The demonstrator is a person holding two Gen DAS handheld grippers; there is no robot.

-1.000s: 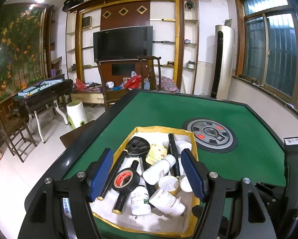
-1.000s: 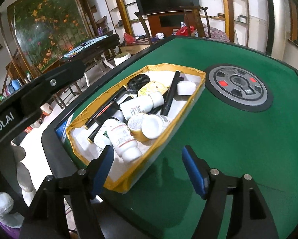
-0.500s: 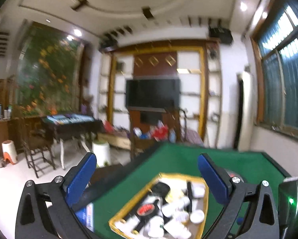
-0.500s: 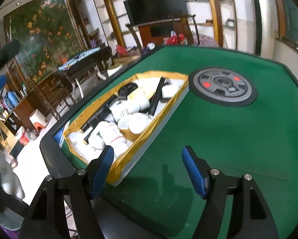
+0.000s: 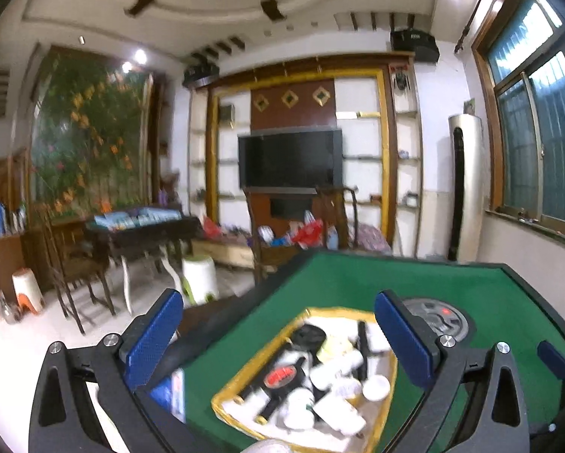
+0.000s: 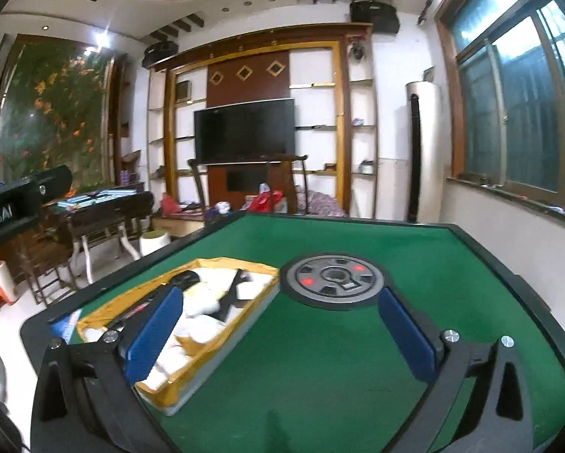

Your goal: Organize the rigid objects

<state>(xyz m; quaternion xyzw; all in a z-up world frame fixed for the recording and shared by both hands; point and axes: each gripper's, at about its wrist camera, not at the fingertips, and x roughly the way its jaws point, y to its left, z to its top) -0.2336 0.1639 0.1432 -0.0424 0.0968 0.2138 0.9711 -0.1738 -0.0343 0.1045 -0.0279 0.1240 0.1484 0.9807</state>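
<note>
- The left claw [image 5: 278,334] has just opened wide and holds nothing.
- The right claw [image 6: 280,334] has just opened wide too, empty.
- The tray [image 5: 244,372] of bottles sits on the green bench [image 6: 320,377], below the left claw and left of the right claw.

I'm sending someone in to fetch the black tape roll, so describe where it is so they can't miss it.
Start at the green table, then the shallow yellow-rimmed tray beside its round grey centre dial. Among the white bottles and black sticks lies the black tape roll, the only ring with a red label on its face.
</note>
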